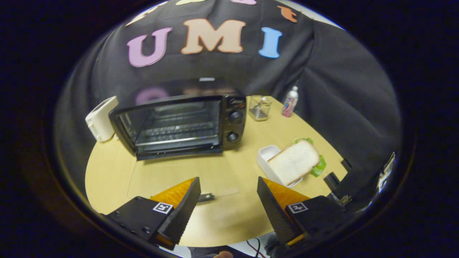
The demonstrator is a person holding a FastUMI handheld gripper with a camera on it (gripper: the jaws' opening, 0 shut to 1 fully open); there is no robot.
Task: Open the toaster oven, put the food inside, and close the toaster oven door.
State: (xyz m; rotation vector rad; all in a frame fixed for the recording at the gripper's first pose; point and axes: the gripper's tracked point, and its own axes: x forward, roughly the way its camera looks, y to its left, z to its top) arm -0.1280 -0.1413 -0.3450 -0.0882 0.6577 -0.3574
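The black toaster oven [186, 122] stands at the back of the round wooden table [222, 218]. Its glass door [183, 177] is folded down flat toward me, and the wire rack inside is bare. The door's handle [206, 197] lies just ahead of my left finger. A sandwich [294, 161] of white bread and green lettuce rests on a small white dish [267, 154], just beyond my right finger. My gripper [228, 184] hovers above the table's near side, open, with nothing between its fingers.
A white toaster [102, 118] stands left of the oven. Right of the oven, at the back of the table, stand a wire basket [260, 107] and a bottle [290, 102]. A small black object [331, 180] sits at the table's right edge.
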